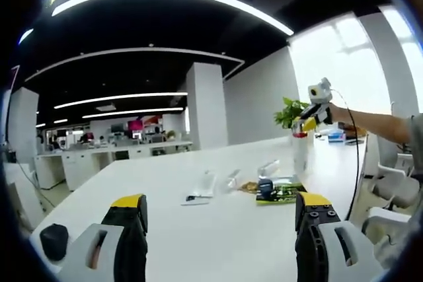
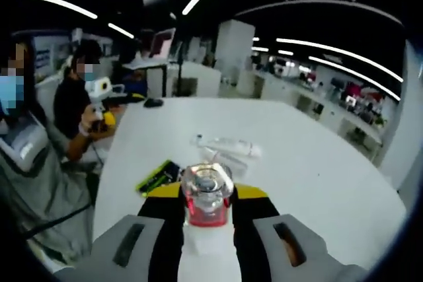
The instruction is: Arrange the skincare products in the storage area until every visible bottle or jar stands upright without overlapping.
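Your right claw [image 2: 208,219] pinches a clear bottle [image 2: 207,196] with a red band, raised above the white surface [image 2: 317,163] — your left claw [image 1: 221,219] is spread wide, holding nothing.

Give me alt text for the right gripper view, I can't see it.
The right tool grips a clear bottle with a red band, held above a long white table. A clear tube and a green-and-black packet lie on the table beyond.
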Demonstrator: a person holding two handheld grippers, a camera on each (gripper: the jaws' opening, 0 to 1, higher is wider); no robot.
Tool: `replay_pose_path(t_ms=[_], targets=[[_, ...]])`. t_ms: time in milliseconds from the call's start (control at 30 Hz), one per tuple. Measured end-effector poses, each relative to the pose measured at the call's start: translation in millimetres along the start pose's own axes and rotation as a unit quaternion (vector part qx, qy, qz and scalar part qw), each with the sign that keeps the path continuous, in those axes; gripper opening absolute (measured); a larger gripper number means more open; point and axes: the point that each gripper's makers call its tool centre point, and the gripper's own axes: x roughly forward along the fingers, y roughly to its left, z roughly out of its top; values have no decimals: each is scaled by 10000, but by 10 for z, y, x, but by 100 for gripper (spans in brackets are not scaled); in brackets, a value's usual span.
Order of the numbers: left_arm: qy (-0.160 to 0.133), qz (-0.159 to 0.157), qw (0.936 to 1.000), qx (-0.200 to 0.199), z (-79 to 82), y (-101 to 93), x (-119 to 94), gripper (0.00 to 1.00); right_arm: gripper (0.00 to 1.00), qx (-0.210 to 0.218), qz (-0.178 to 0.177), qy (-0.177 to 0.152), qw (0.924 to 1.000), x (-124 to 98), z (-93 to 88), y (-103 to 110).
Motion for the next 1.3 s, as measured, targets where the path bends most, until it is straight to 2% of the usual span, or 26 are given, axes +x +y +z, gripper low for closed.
replay_pose_path(t_ms=[100, 167, 233, 367, 433, 500, 533, 600, 633, 667, 733, 767, 833, 900, 967, 1067, 1133, 1200, 1300], targets=[[29, -17, 10000, -2, -16, -9, 11, 95, 26, 127, -99, -261, 9995, -17, 0, -5], [32, -24, 10000, -6, -18, -14, 12, 95, 26, 113, -119, -586, 9981, -22, 31, 16], [23, -31, 10000, -10, -16, -19, 12, 95, 26, 283, -381, -996, 9939, -24, 46, 0], [34, -47, 10000, -15, -24, -28, 10, 95, 27, 265, -641, -1066, 9919, -71, -60, -8], [36, -45, 10000, -17, -26, -27, 10, 95, 30, 344, -833, -935, 9915, -67, -172, -75], [33, -48, 10000, -19, -26, -29, 12, 95, 40, 626, -777, -958, 9904, -12, -248, -72], [28, -59, 10000, -21, -25, -34, 16, 95, 52, 771, -676, -1034, 9893, 27, -256, -8], [40, -89, 9999, -32, -32, -45, 23, 95, 70, 1002, -596, -1357, 9839, 91, -221, 31], [42, -95, 9999, -33, -34, -45, 26, 95, 76, 998, -575, -1428, 9830, 121, -228, 57], [46, -98, 9999, -33, -37, -44, 30, 95, 78, 991, -604, -1417, 9831, 132, -244, 59], [60, -99, 9999, -38, -45, -44, 34, 95, 77, 1087, -834, -1300, 9820, 197, -327, 54], [66, -107, 9999, -37, -48, -46, 34, 95, 77, 1155, -838, -1295, 9813, 219, -349, 55], [60, -116, 9999, -37, -46, -48, 31, 95, 77, 1482, -1026, -1294, 9751, 231, -402, 0], [42, -116, 9999, -37, -38, -49, 23, 95, 71, 1665, -1220, -1397, 9684, 200, -419, -64], [25, -114, 9999, -40, -32, -48, 16, 95, 60, 1739, -1428, -1514, 9625, 166, -425, -129], [25, -103, 9999, -55, -36, -40, 13, 95, 52, 1358, -1856, -1382, 9633, 108, -494, -239], [30, -94, 9999, -52, -39, -33, 11, 95, 48, 1375, -1863, -1331, 9637, 134, -523, -231], [13, -91, 9999, -60, -31, -32, 10, 95, 38, 1369, -1881, -1345, 9632, 147, -537, -229], [-4, -100, 9999, -54, -22, -46, 3, 95, 32, 1403, -1827, -1356, 9636, 183, -543, -199]])
